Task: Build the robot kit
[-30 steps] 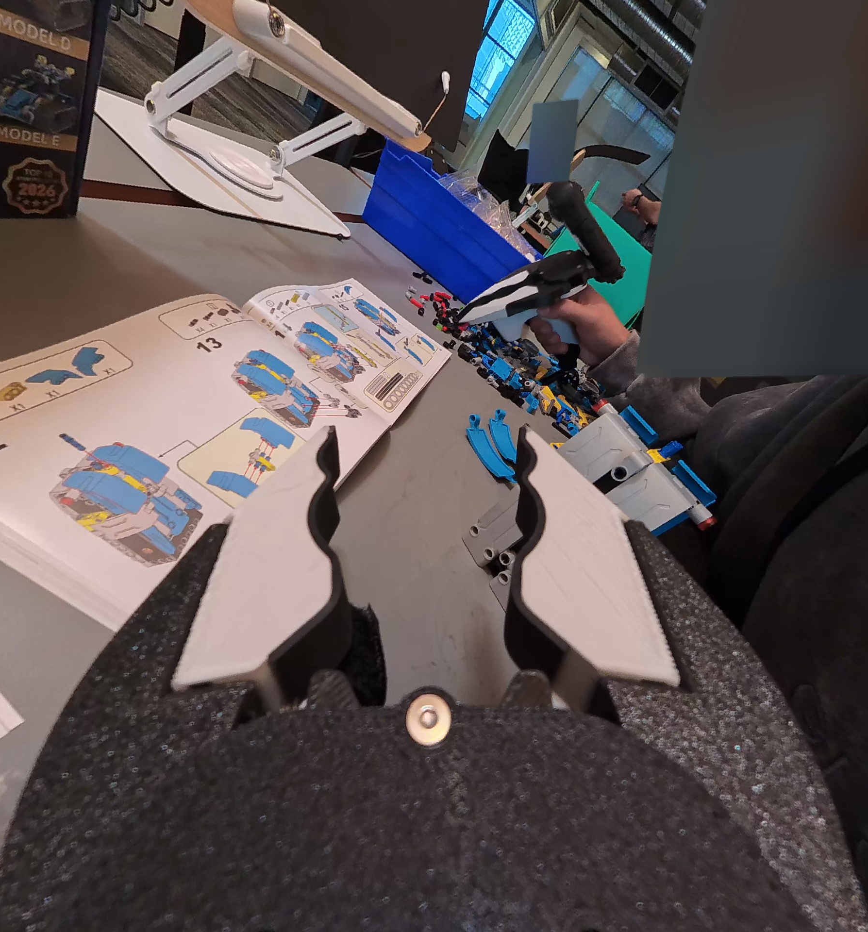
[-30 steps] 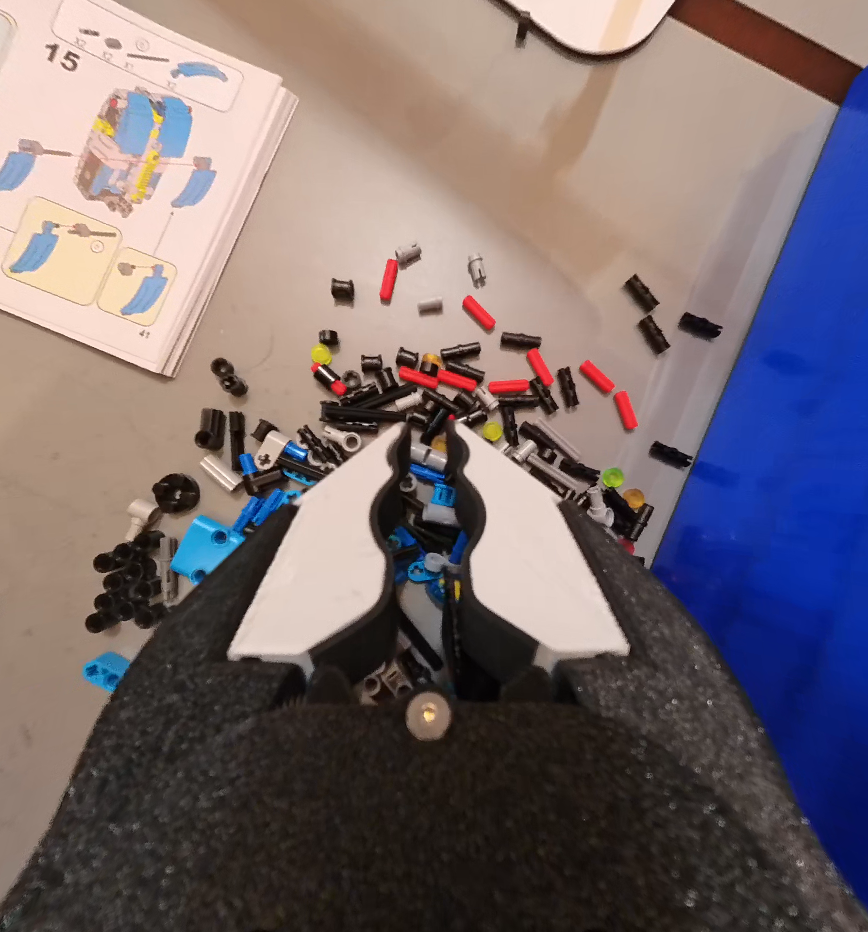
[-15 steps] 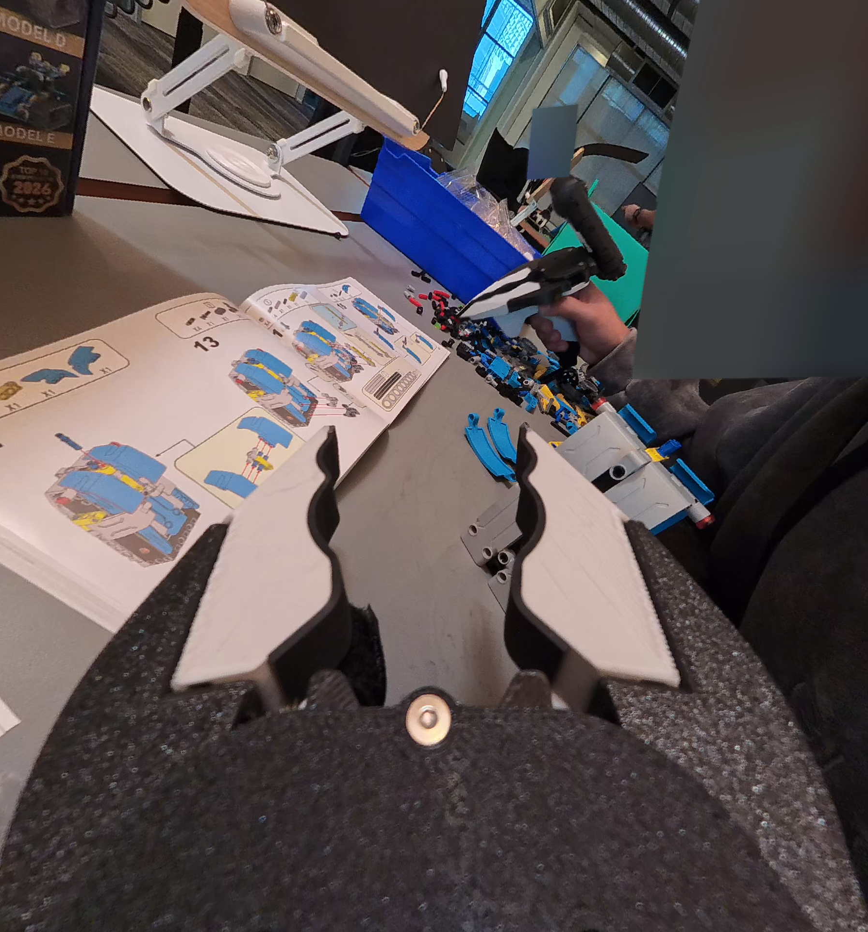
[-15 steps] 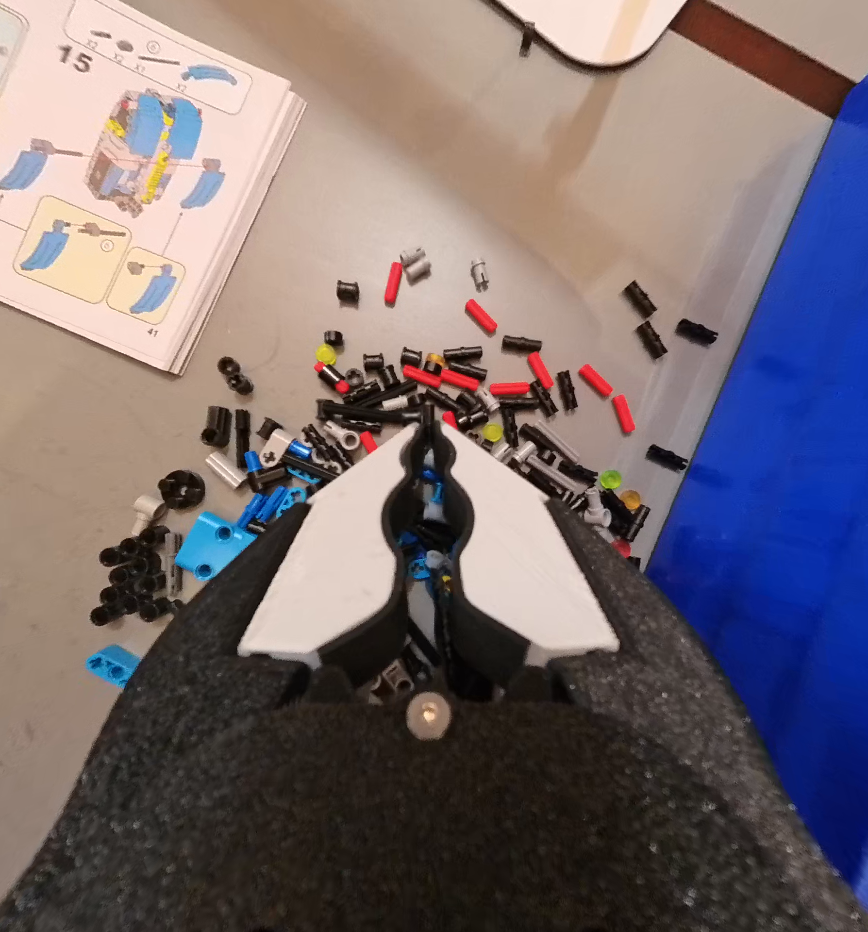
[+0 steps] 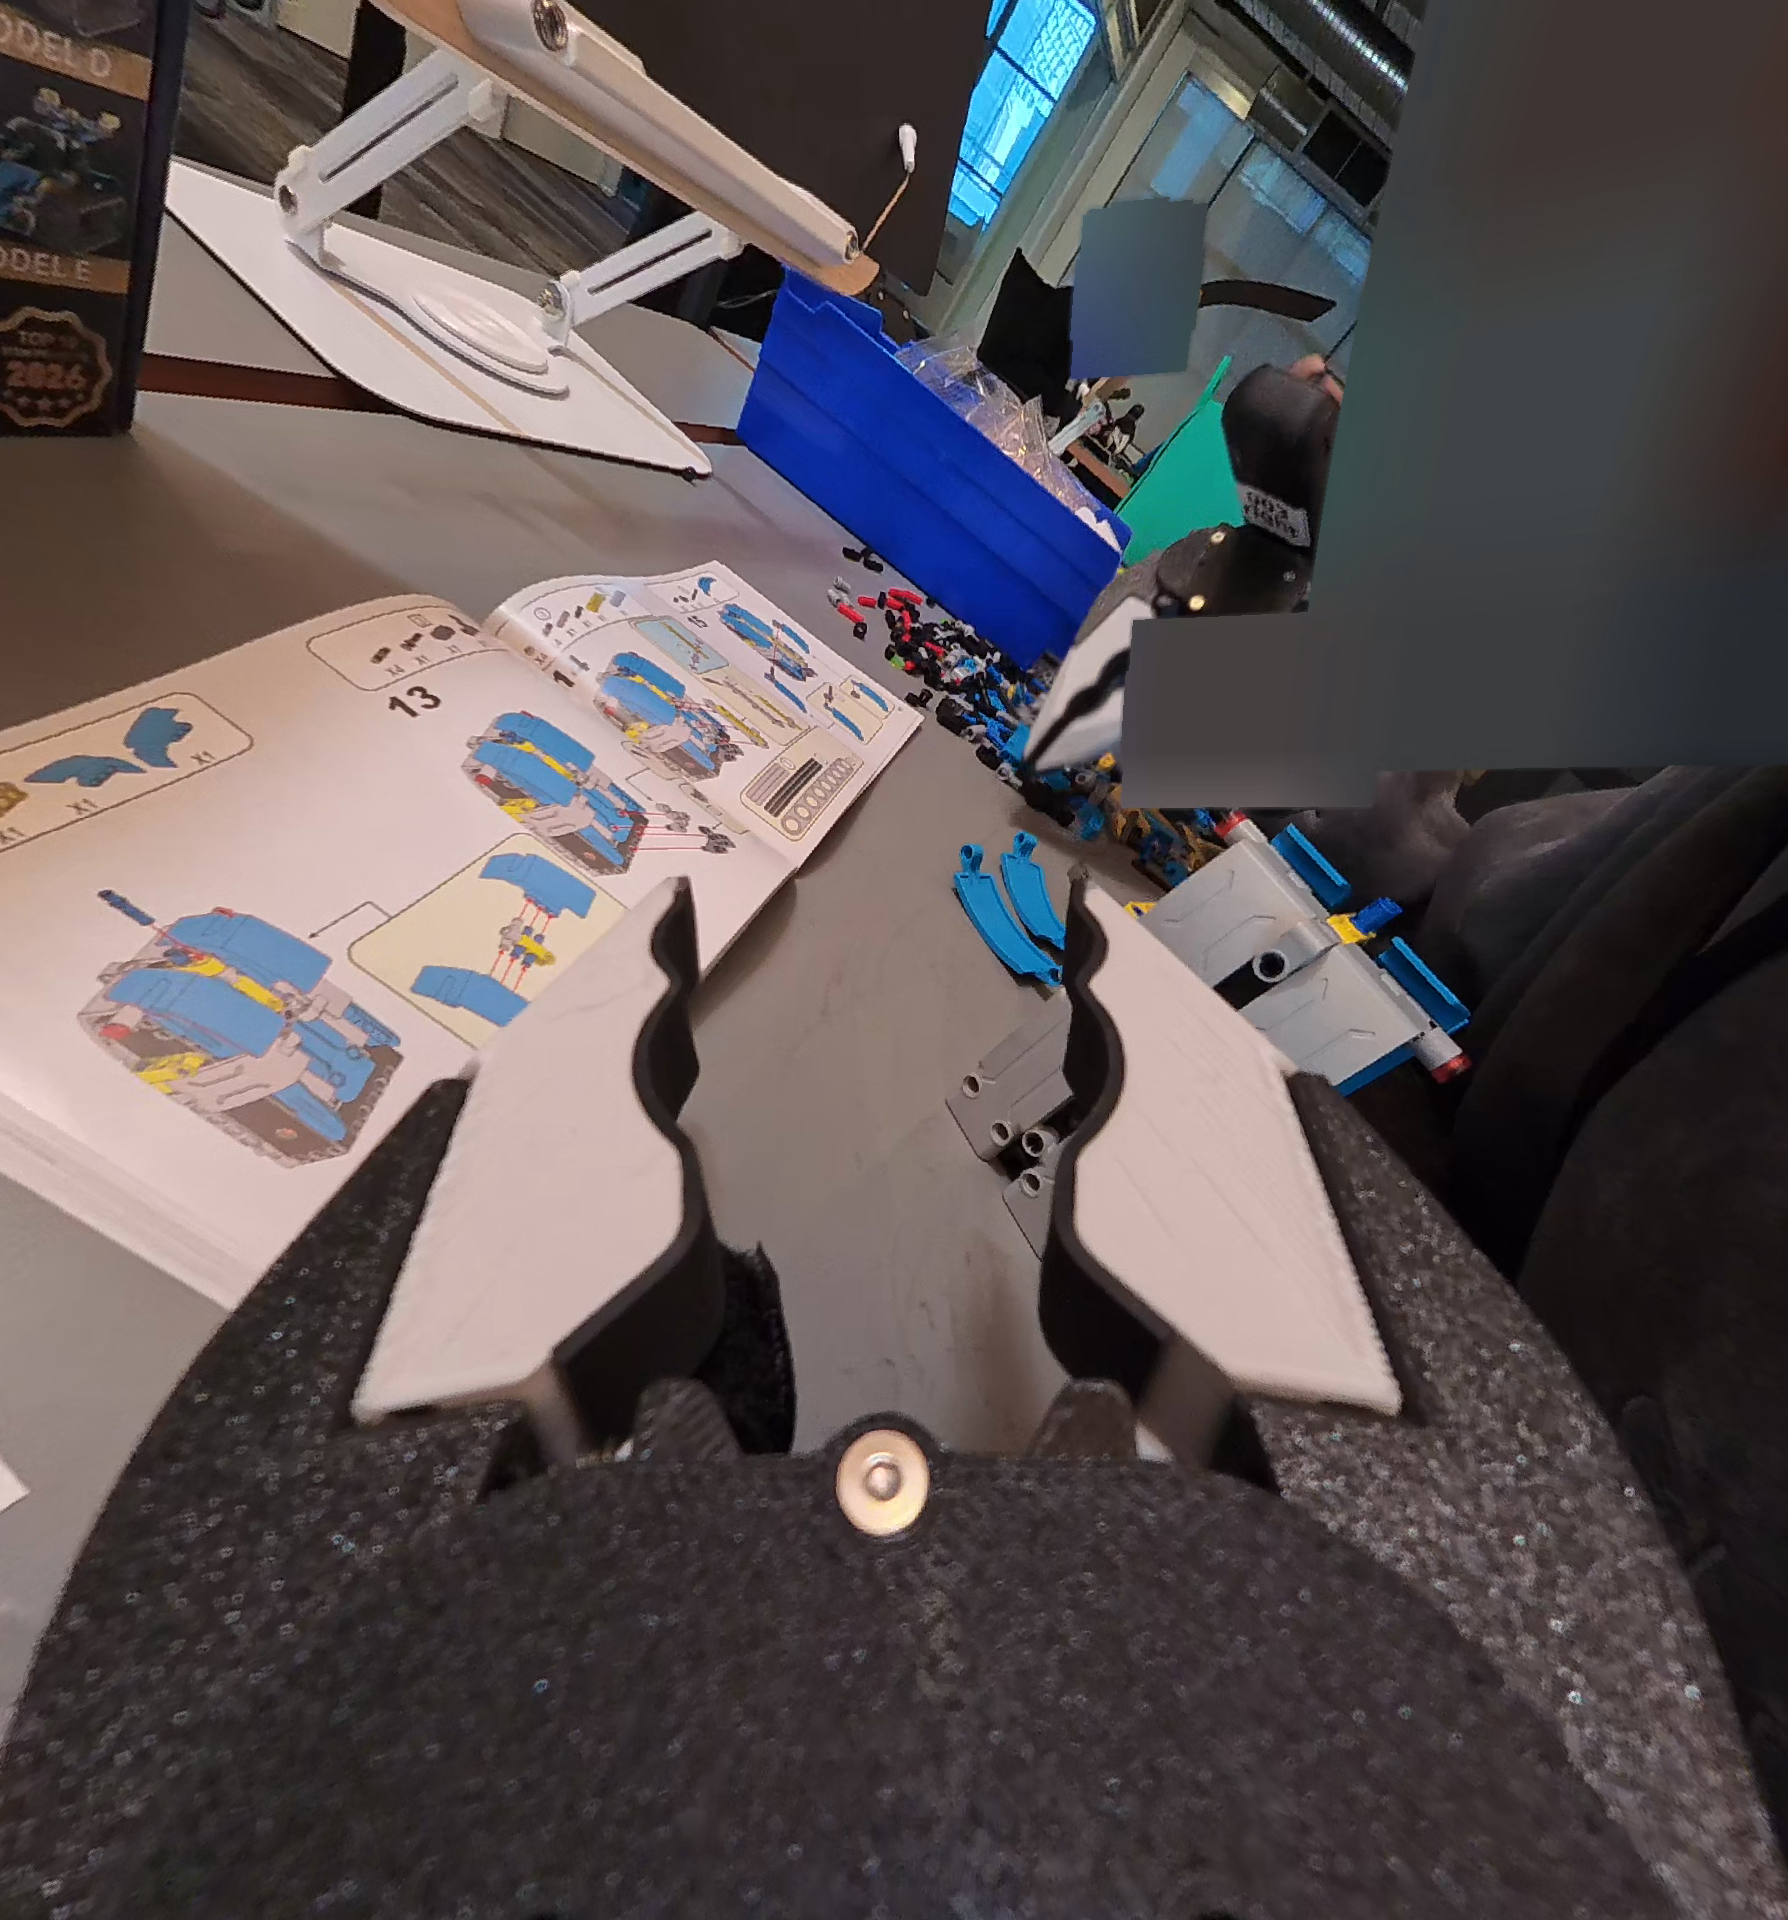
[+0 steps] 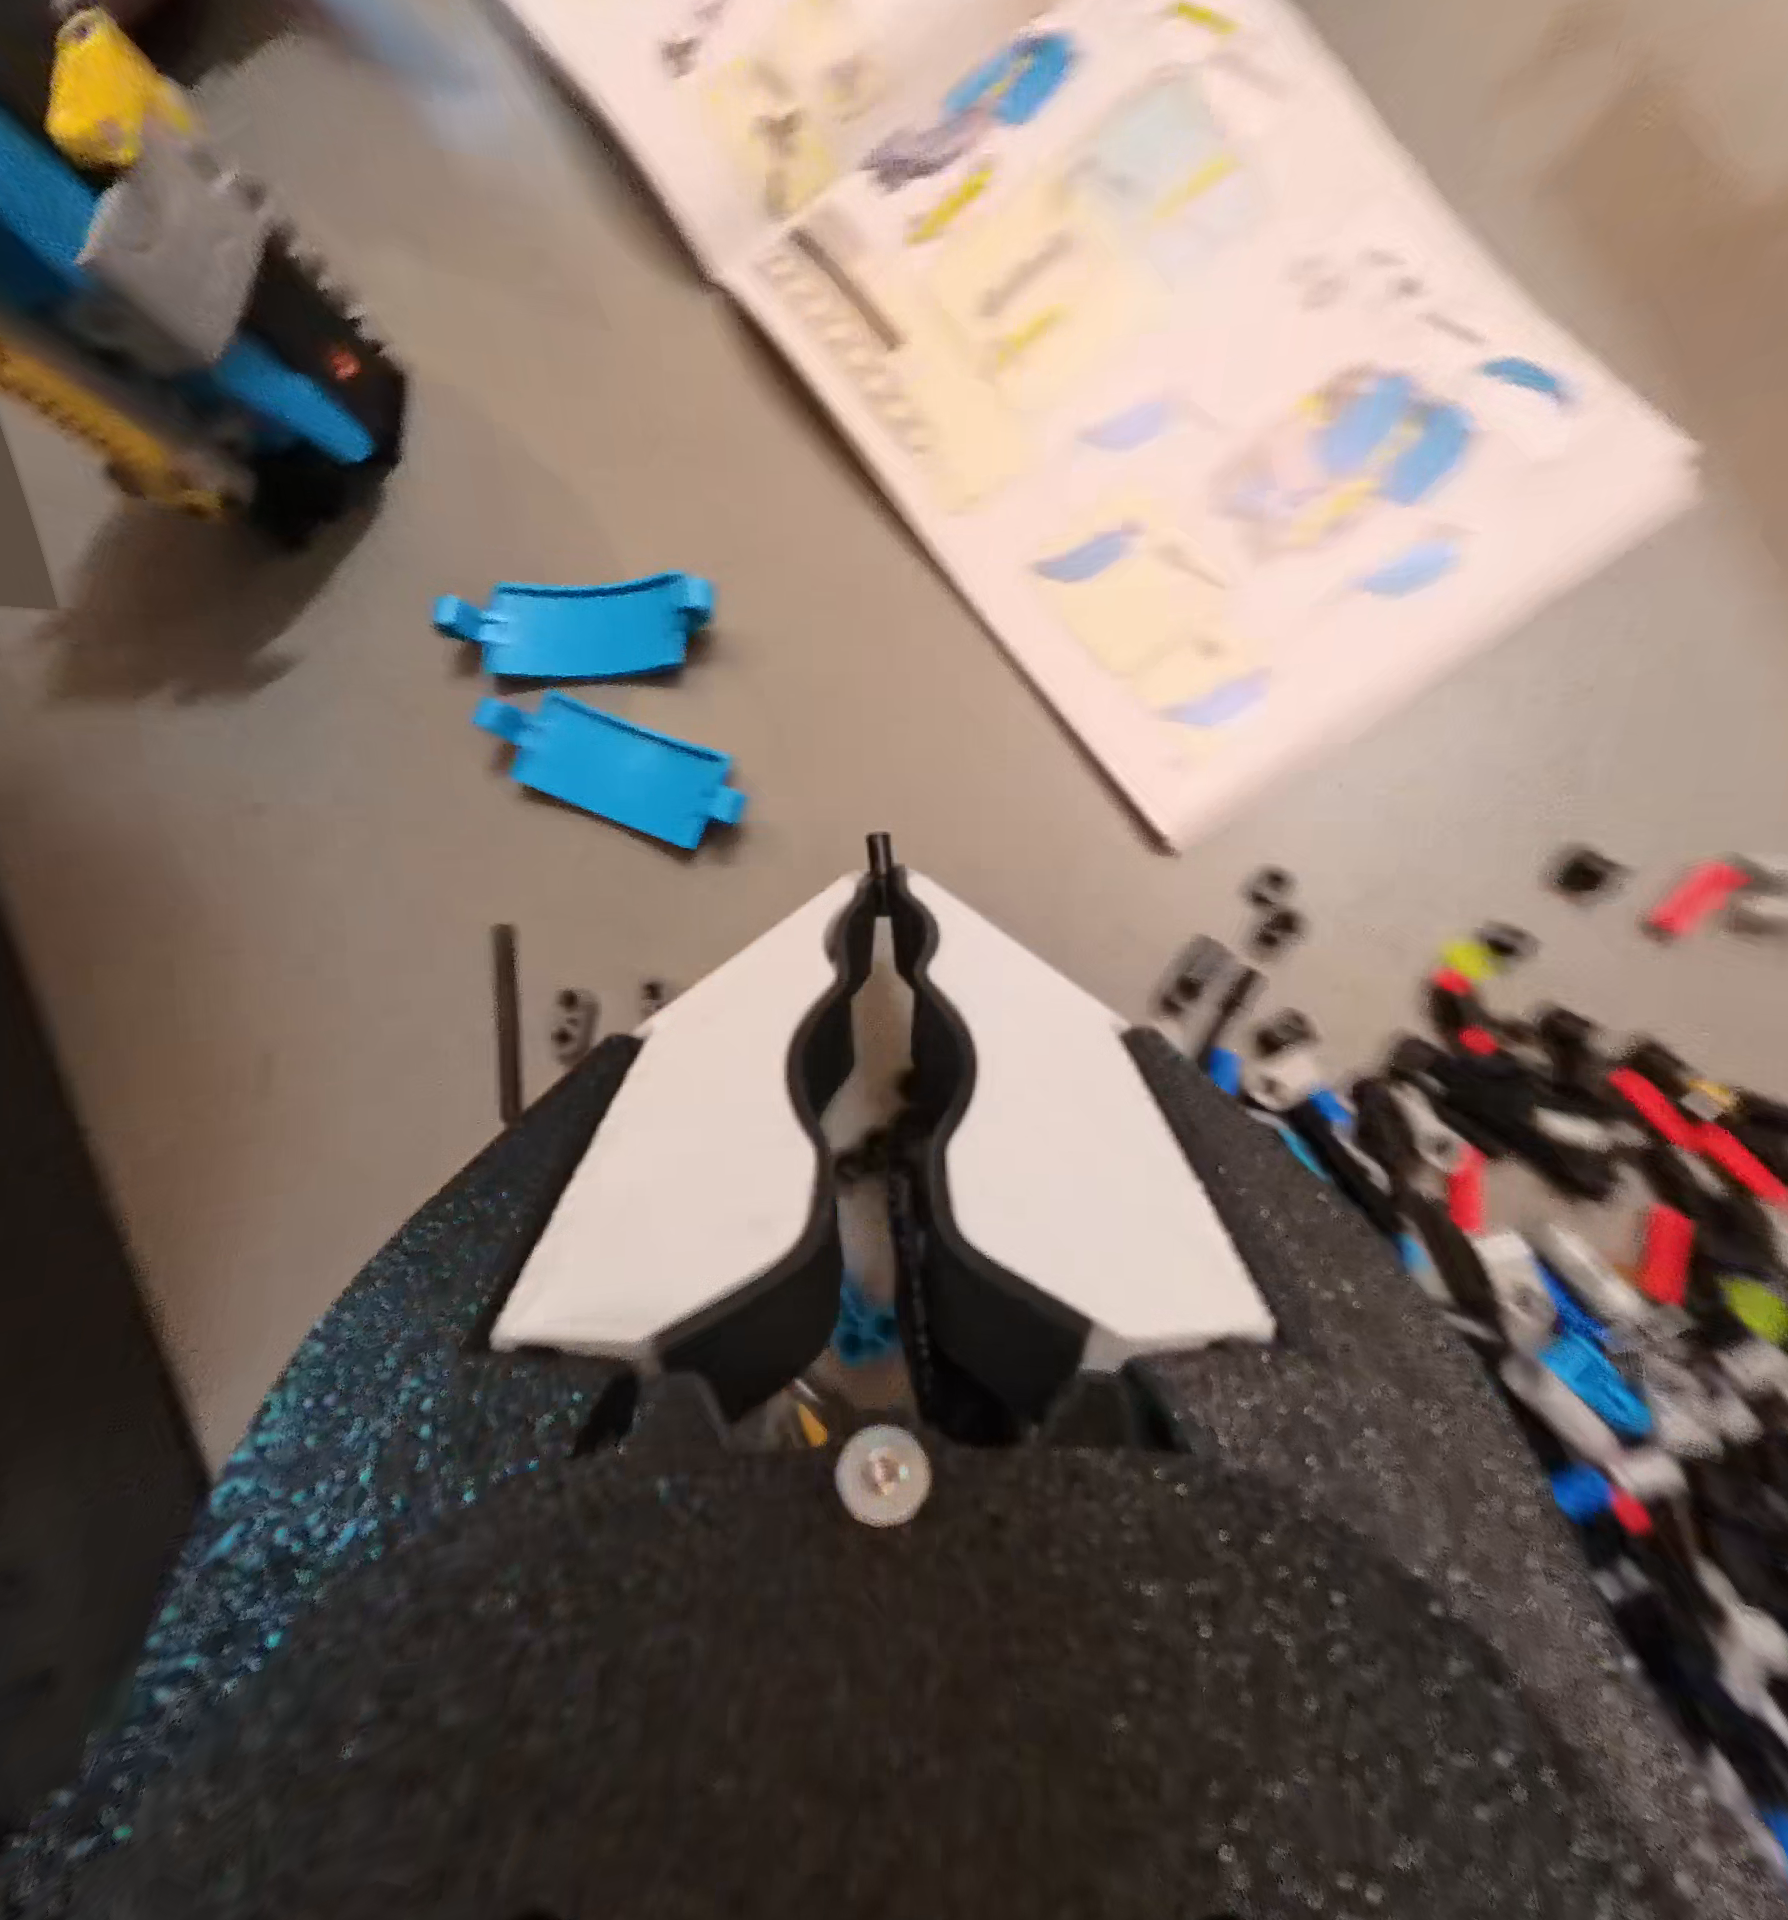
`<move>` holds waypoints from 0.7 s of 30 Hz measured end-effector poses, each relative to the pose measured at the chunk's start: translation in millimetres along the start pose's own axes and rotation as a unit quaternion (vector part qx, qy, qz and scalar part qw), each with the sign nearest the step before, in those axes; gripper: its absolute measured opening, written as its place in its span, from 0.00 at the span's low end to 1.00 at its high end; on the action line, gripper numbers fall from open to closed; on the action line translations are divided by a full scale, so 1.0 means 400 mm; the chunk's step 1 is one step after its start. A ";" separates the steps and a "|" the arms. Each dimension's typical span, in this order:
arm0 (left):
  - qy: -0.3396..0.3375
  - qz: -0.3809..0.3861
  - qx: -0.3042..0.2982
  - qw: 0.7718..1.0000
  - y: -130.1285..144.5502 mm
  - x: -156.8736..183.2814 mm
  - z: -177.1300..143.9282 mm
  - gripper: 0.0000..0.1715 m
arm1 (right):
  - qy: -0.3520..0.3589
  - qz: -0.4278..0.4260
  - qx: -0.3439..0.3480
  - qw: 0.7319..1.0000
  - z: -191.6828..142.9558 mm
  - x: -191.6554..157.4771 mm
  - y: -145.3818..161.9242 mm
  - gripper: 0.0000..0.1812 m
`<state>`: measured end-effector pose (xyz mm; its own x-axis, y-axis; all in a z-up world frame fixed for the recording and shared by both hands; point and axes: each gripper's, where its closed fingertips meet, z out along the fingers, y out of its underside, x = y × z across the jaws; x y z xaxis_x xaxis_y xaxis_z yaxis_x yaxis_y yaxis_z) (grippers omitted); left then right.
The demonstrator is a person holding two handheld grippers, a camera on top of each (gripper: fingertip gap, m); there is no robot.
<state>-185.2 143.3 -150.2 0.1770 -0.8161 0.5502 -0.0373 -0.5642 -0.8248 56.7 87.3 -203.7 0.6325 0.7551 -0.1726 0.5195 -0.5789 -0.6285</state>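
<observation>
My right gripper (image 6: 879, 883) is shut on a small black pin (image 6: 879, 857) that sticks out past its tips, held above the grey table. Just ahead of it lie two blue curved panels (image 6: 599, 691). To its right is a pile of small black, red and blue parts (image 6: 1555, 1164). My left gripper (image 5: 874, 904) is open and empty, low over the table beside the open instruction booklet (image 5: 350, 831). Grey beams (image 5: 1009, 1101) lie by its right finger. The right gripper (image 5: 1072, 707) also shows far off in the left wrist view, above the parts pile (image 5: 957, 665).
A partly built grey, blue and yellow model (image 5: 1305, 966) stands at the right, and shows in the right wrist view (image 6: 142, 291). A blue bin (image 5: 921, 468), a white stand (image 5: 516, 239) and a dark box (image 5: 38, 208) sit at the back. A thin black axle (image 6: 503, 1018) lies left of the right gripper. My hands' fingertips stand some 25 centimeters from each other. My left tips are about 25 centimeters from the thin black axle (image 6: 503, 1018), my right tips only 10 centimeters.
My right gripper closed on a black pin in the pile, lifted it and swung left toward the blue panels. The left gripper has barely moved.
</observation>
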 end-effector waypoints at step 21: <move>0.002 -0.002 -0.004 1.000 0.002 0.000 0.001 0.41 | 0.045 0.006 0.018 0.999 -0.076 0.031 0.009 0.05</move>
<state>-184.9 143.0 -150.9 0.1741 -0.8146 0.5533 -0.0437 -0.5678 -0.8220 83.9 85.5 -184.9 0.6890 0.7161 -0.1118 0.4915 -0.5750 -0.6540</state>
